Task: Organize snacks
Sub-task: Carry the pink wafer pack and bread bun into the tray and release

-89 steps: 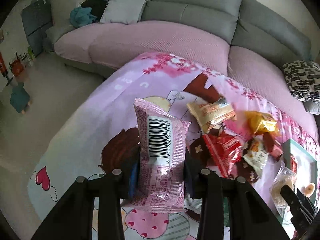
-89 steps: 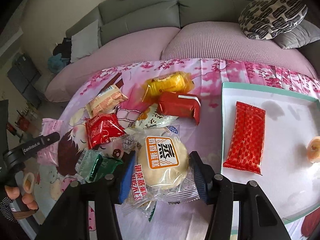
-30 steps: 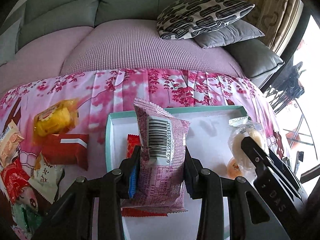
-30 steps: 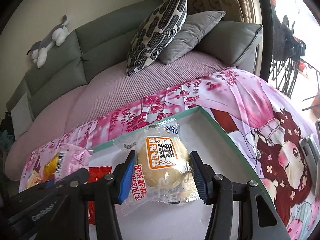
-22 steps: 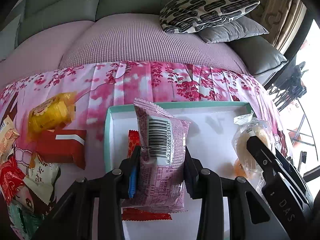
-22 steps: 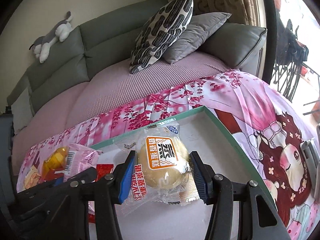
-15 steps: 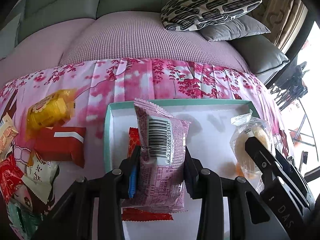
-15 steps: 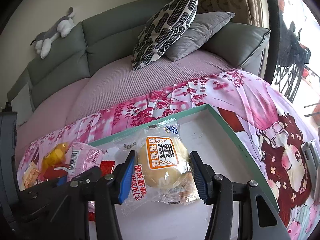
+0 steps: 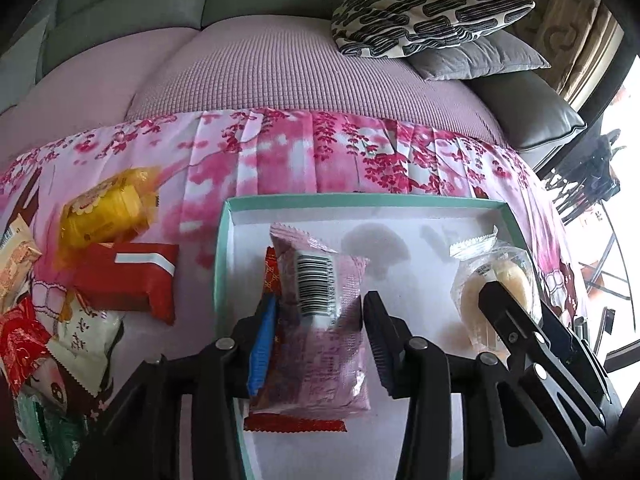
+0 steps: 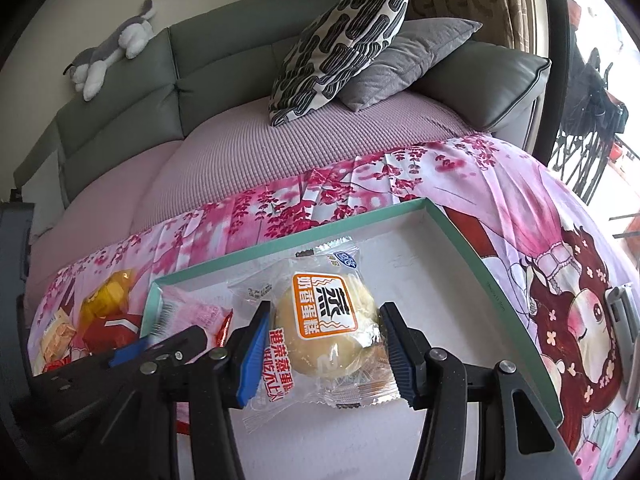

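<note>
A white tray with a teal rim [image 9: 221, 256] [image 10: 460, 236] lies on the pink cloth. My left gripper [image 9: 318, 334] is open around a pink snack packet [image 9: 320, 328], which lies on a red packet [image 9: 294, 424] in the tray's left part. My right gripper [image 10: 326, 354] is open around a clear-wrapped steamed cake [image 10: 326, 332] that rests in the tray; it also shows at the right of the left wrist view [image 9: 496, 280]. The pink packet shows in the right wrist view [image 10: 188, 312].
Loose snacks lie left of the tray: a yellow packet [image 9: 106, 208], a red box-shaped packet [image 9: 128, 280], a white packet [image 9: 86, 340] and a red one [image 9: 18, 340]. A sofa with cushions [image 10: 340, 44] runs behind the table. A metal object [image 10: 622, 316] lies at the right.
Both grippers have opened: the pink packet and the steamed cake have dropped from the jaws onto the tray. Both grippers hang lower over the tray than before.
</note>
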The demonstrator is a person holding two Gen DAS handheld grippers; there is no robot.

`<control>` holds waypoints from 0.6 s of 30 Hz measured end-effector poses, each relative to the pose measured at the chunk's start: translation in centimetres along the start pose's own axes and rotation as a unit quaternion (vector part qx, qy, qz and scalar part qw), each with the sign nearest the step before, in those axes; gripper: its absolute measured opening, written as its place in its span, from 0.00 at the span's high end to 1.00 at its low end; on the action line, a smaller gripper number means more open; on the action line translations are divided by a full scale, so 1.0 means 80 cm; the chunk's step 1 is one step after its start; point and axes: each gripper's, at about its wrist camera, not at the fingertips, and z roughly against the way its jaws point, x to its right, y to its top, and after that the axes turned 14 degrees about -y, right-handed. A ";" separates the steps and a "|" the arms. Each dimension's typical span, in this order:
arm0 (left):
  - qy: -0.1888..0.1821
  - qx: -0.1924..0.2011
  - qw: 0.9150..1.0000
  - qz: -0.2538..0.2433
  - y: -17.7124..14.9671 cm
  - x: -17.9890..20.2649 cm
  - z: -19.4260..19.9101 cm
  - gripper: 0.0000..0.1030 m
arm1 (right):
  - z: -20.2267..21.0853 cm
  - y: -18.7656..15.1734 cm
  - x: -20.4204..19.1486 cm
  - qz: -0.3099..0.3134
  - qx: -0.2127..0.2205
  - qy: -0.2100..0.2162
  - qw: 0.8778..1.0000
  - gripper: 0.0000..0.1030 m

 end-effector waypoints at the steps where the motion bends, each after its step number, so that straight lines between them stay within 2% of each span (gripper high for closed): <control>1: 0.001 0.000 1.000 0.000 0.000 0.000 0.002 0.53 | 0.000 0.001 0.001 -0.002 0.000 0.001 1.000 0.45; 9: 0.014 0.010 1.000 0.012 0.005 -0.001 0.026 0.51 | 0.002 0.001 -0.002 0.003 -0.004 0.006 1.000 0.44; 18: 0.042 0.037 0.998 0.014 0.007 -0.008 0.052 0.40 | 0.009 0.002 -0.009 0.016 -0.010 0.016 1.000 0.42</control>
